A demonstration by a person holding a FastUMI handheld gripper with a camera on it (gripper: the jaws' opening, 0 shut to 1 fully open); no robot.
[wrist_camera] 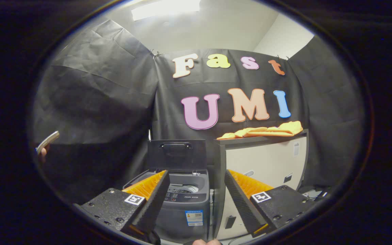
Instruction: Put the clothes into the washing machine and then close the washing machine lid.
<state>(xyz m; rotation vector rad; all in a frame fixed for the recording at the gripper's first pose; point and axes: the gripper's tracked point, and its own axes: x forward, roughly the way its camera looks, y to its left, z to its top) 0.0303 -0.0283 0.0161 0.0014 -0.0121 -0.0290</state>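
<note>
Gripper (196, 185) spread wide, fingers holding nothing, well short of everything ahead. Between the fingers and beyond them: grey top-loading washing machine (185, 200) on the floor, its dark lid (177, 153) standing upright, drum opening exposed. Just right of the machine, a pale cabinet with a dark counter (262, 139) on top. Orange clothes (264, 131) lie spread flat along that counter, against the black cloth wall, higher than the machine.

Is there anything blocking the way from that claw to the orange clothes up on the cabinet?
Nothing visible. The open gripper holds nothing, and the clothes lie on the cabinet beyond its fingers. The washer lid stands open.
</note>
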